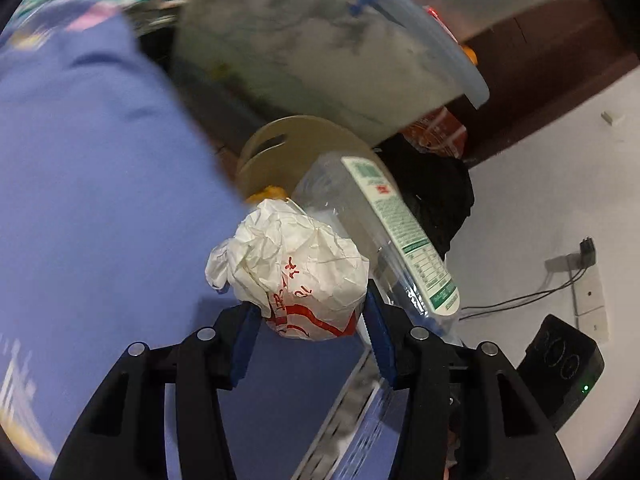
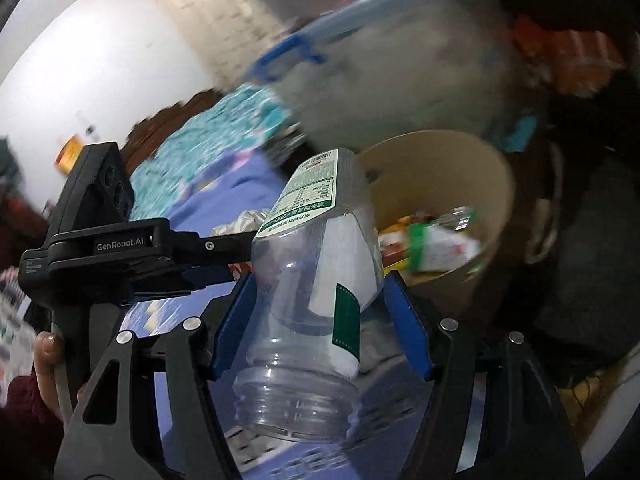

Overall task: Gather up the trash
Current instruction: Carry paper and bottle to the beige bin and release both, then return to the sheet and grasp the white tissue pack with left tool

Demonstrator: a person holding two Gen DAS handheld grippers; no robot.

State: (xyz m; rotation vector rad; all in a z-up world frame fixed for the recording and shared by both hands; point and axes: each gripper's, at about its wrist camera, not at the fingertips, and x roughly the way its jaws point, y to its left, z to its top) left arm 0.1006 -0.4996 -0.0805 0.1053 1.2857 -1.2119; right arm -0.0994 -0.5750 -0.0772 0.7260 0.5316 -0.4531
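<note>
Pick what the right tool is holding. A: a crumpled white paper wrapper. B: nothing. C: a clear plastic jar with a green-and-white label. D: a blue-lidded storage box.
C: in the right wrist view, the right tool is closed on the clear plastic jar, near the tan bin; the crumpled wrapper is in the left tool.

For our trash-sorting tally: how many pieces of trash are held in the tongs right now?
2: a crumpled paper wrapper in the left tongs, a clear plastic bottle in the right tongs.

Bin (image 2: 460,160) behind bottle (image 2: 316,280), wrappers (image 2: 440,240) inside.
</note>
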